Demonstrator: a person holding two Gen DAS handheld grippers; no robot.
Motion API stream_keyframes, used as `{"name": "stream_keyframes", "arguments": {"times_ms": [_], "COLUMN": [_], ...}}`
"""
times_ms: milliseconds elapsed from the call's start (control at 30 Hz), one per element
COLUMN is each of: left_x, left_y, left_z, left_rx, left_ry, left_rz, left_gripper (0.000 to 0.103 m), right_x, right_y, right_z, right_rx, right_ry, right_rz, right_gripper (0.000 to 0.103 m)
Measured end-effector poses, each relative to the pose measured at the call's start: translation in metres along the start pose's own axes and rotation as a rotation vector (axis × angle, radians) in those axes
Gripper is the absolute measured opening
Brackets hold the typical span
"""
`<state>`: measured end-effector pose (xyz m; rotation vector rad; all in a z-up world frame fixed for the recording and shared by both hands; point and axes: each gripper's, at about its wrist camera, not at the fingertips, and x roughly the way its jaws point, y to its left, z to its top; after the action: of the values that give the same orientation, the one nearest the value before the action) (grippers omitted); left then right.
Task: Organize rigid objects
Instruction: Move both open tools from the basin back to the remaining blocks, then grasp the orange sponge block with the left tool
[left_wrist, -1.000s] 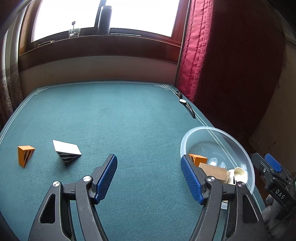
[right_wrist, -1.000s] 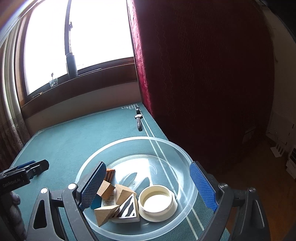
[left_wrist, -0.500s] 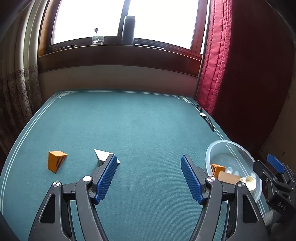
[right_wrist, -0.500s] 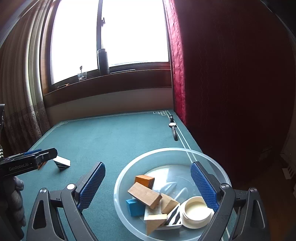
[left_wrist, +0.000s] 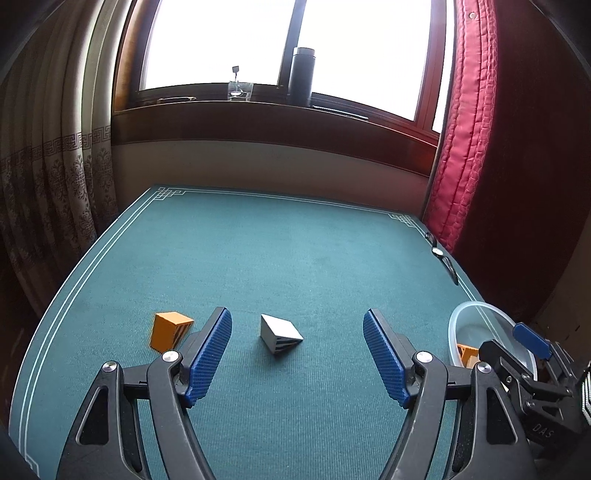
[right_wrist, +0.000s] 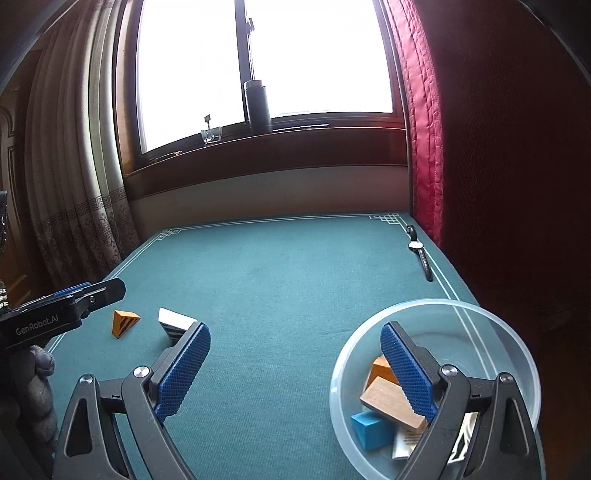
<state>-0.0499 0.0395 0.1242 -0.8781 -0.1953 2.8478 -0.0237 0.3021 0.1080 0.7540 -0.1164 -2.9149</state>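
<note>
On the green table cloth (left_wrist: 295, 251) a white wedge with black stripes (left_wrist: 279, 332) lies just ahead of my left gripper (left_wrist: 296, 321), in line with the gap. Its jaws are opening and nothing is between them. An orange striped wedge (left_wrist: 168, 330) sits beside the left finger. In the right wrist view both wedges, white (right_wrist: 173, 321) and orange (right_wrist: 123, 322), lie at the left. My right gripper (right_wrist: 295, 328) is open and empty, its right finger over the clear plastic bowl (right_wrist: 424, 304). The bowl holds a wooden block (right_wrist: 388, 404), a blue block (right_wrist: 369, 430), an orange block (right_wrist: 380, 369) and others.
A wristwatch (right_wrist: 419, 251) lies along the table's right edge by the red curtain (right_wrist: 424, 147). A dark flask (left_wrist: 301, 75) and a small glass (left_wrist: 240, 90) stand on the window sill behind. A patterned beige curtain (left_wrist: 55, 184) hangs at the left.
Both views have swung left. In the left wrist view the two wedges moved from the left to the middle and the bowl slid to the right edge. The right gripper came off the bowl's centre.
</note>
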Motion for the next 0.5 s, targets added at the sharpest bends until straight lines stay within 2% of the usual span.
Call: {"name": "stream_keyframes", "arguments": {"times_ms": [300,500], "left_x": [-0.001,0.019], "left_y": [0.051,0.088], "left_z": [0.009,0.004], "left_rx": [-0.073,-0.123], "left_ry": [-0.006,0.042], "left_rz": [0.096,0.155], "left_gripper": [0.078,0.078], "right_x": [0.007,0.009], "right_y": [0.007,0.01], "right_z": [-0.011,-0.016], "right_rx": [0.007,-0.006], "right_ry": [0.026,0.04], "right_rz": [0.021,0.029], "right_gripper": [0.096,0.096]}}
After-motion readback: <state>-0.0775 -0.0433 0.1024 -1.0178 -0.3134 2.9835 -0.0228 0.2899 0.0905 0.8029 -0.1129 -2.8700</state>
